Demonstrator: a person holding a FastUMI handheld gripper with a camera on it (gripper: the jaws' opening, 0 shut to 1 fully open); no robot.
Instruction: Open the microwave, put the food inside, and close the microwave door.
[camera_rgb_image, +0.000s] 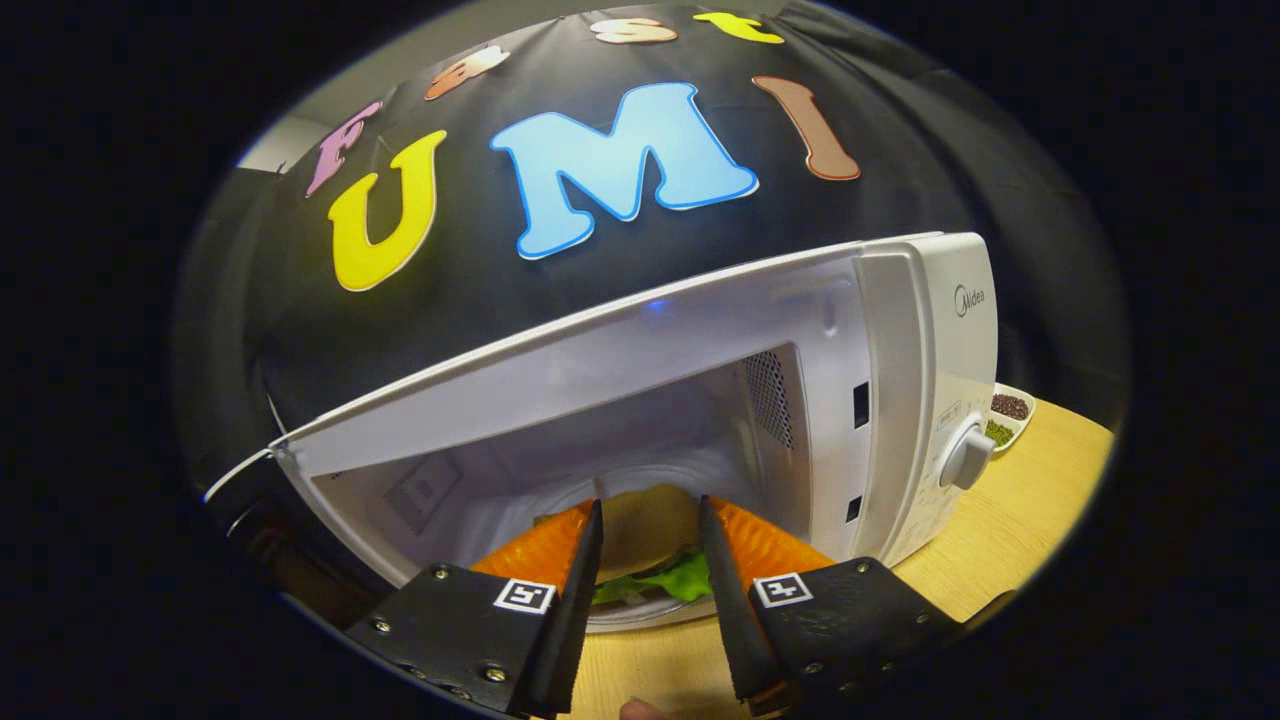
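The white microwave stands open on the wooden table, its pale cavity facing me with the turntable ring on its floor. A burger with a tan bun and green lettuce sits between my gripper's fingers at the cavity's mouth. Both black fingers with orange backing lie against the burger's sides, so the gripper is shut on it. A pale round rim shows just under the burger; I cannot tell whether it is a plate or the turntable's edge.
The microwave's control panel with a round knob is right of the cavity. A small white dish of dark and green beans sits on the wooden table behind the microwave's right side. A white cable hangs at the microwave's left corner.
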